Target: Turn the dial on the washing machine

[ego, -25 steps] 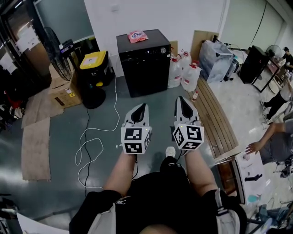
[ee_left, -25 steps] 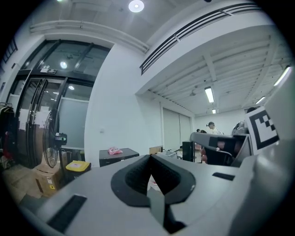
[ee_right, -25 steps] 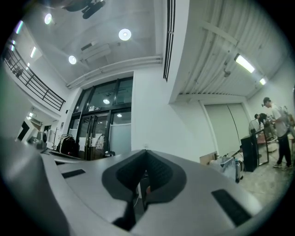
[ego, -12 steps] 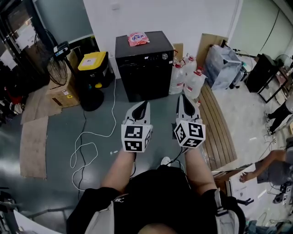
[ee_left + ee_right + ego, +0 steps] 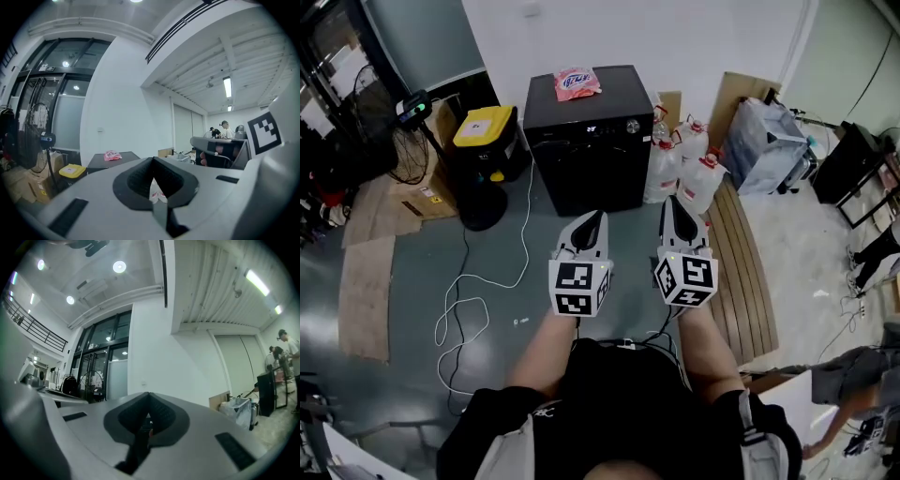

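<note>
Looking steeply down on a glossy grey floor (image 5: 412, 366) in a cluttered workshop, white wall at the far end. Far left: flattened cardboard (image 5: 370, 291) on the ground, then a yellow-lidded bin (image 5: 485, 127) and a loose white cable (image 5: 528, 216) snaking back across the floor. Dead ahead against the wall, the black washing machine (image 5: 584, 155), pink packet (image 5: 577, 82) lying on its top, and there at the right end of the control strip, the silver dial (image 5: 632, 126). Untouched, as far as can be judged. Just right of the machine, a cluster of clear jugs (image 5: 689, 169); then a slatted wooden bench (image 5: 745, 262) running down the right side.

Now to the hands. Left gripper (image 5: 592, 219) held out roughly level, aimed at the machine, jaws pressed together tip to tip, nothing between them. Right gripper (image 5: 673, 206) just alongside, same story: jaws fully closed, empty. Both well short of the machine, bare floor showing between tips and front panel.

On progress: nothing done on the dial yet. Reads as the approach only. Left to do: close the gap, open one pair of jaws, settle them round the dial, twist. Probably a job for the right gripper, lined up nearer the dial's side, though hard to call from here.
</note>
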